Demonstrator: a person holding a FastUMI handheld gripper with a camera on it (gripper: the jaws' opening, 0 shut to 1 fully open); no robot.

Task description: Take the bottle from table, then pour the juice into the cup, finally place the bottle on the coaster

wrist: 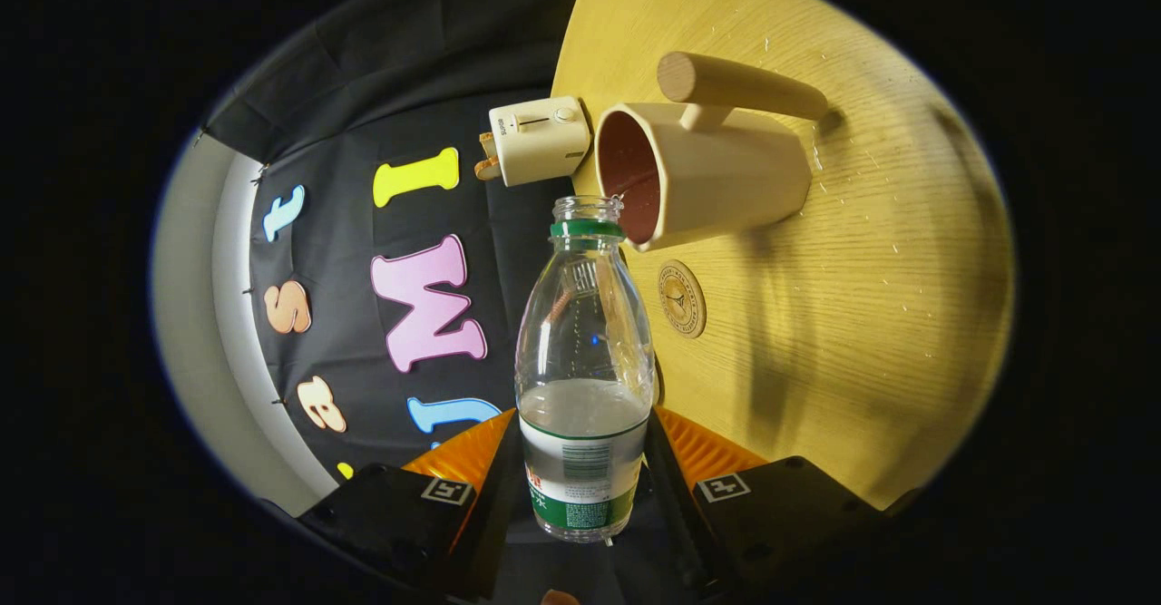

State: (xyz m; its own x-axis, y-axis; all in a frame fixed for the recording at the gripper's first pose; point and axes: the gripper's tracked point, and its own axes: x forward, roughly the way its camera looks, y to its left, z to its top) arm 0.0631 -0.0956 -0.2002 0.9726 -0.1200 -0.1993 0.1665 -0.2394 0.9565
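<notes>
My gripper (pixel 585 460) is shut on a clear plastic bottle (pixel 585 342) with a green neck ring and no cap, one finger pressing each side of its labelled lower part. The whole view is rolled sideways, so the bottle is tipped over. Its open mouth sits right at the rim of a beige cup (pixel 717 174) with a dark red inside and a round wooden handle. A thin stream runs from the mouth into the cup. Cloudy liquid lies low in the bottle. A round wooden coaster (pixel 681 298) lies on the table just beside the cup.
The light wooden table (pixel 862 315) carries a small cream toaster (pixel 538 141) near its edge, beyond the cup. Black cloth wall hangs past the table edge, with a pale wall strip behind it.
</notes>
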